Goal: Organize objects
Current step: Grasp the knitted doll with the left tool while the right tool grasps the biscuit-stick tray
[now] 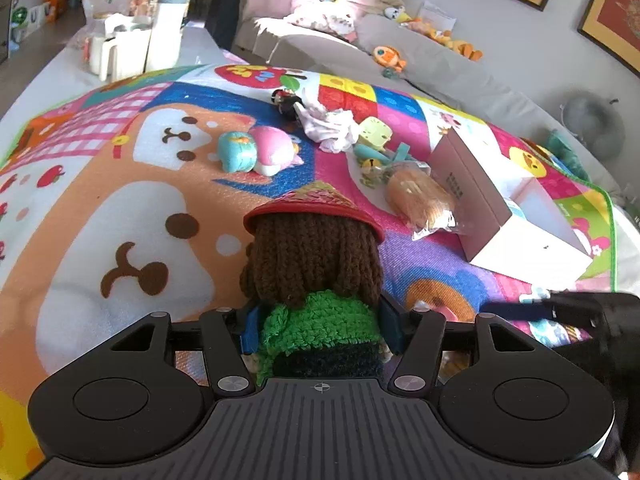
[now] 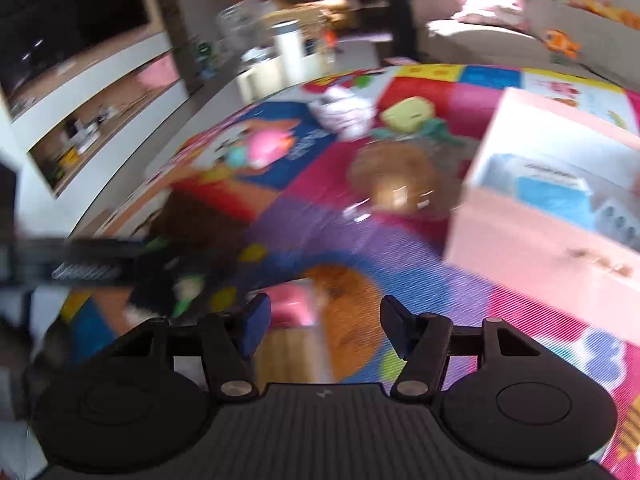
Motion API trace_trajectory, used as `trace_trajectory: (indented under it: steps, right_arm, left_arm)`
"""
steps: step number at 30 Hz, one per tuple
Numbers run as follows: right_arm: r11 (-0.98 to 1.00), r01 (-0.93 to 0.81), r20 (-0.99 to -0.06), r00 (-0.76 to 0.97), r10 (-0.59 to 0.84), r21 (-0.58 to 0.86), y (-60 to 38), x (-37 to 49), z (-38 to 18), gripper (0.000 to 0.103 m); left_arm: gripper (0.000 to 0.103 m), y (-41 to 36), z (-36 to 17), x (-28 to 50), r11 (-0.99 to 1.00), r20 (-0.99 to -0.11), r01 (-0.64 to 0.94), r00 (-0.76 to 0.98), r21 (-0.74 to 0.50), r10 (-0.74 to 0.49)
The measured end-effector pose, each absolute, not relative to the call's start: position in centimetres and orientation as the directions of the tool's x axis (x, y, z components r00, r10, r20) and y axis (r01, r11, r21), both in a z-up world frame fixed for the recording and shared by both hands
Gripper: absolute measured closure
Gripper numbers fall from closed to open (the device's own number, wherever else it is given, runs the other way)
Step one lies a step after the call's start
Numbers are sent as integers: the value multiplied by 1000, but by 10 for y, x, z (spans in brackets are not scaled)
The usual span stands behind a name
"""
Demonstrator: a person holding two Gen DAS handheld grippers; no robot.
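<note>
My left gripper (image 1: 320,330) is shut on a crochet doll (image 1: 316,264) with brown hair, a red hat and a green top, held above the colourful play mat (image 1: 120,184). The doll also shows blurred in the right wrist view (image 2: 188,236). My right gripper (image 2: 322,324) is open and empty over the mat; this view is motion-blurred. An open pink box (image 1: 472,184) lies to the right on the mat, also in the right wrist view (image 2: 532,236), holding a blue packet (image 2: 548,192). A wrapped bread toy (image 1: 420,196) lies beside the box.
On the mat lie a teal and pink plush (image 1: 256,152), a white cloth (image 1: 332,128), a green block toy (image 1: 374,132) and a small dark figure (image 1: 286,102). A grey sofa (image 1: 420,60) with toys stands behind. White containers (image 1: 132,44) stand at the far left.
</note>
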State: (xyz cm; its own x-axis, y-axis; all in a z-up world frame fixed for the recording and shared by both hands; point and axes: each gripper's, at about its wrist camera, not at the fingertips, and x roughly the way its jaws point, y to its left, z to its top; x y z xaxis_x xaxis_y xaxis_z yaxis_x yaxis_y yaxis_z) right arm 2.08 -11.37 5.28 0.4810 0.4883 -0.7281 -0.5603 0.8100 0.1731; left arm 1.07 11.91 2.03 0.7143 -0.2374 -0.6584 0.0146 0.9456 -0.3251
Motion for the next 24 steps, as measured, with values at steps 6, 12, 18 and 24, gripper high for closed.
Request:
trace_trajectory:
  steps: [6, 12, 18, 24]
  right_arm:
    - [755, -655, -752, 476, 456, 43, -94, -20, 51, 44]
    - [791, -611, -757, 499, 422, 38, -112, -31, 54, 71]
    - [830, -557, -745, 545, 385, 22, -144, -53, 62, 71]
    - [877, -477, -688, 619, 380, 55, -193, -75, 83, 71]
  left_arm:
    - [41, 112, 22, 11, 958, -668, 14, 714, -286, -210]
    - [41, 96, 22, 12, 982, -684, 25, 715, -186, -148]
    - [44, 87, 24, 8, 991, -691, 33, 714, -126, -112]
    - [46, 59, 41, -12, 955, -690, 179, 661, -236, -295]
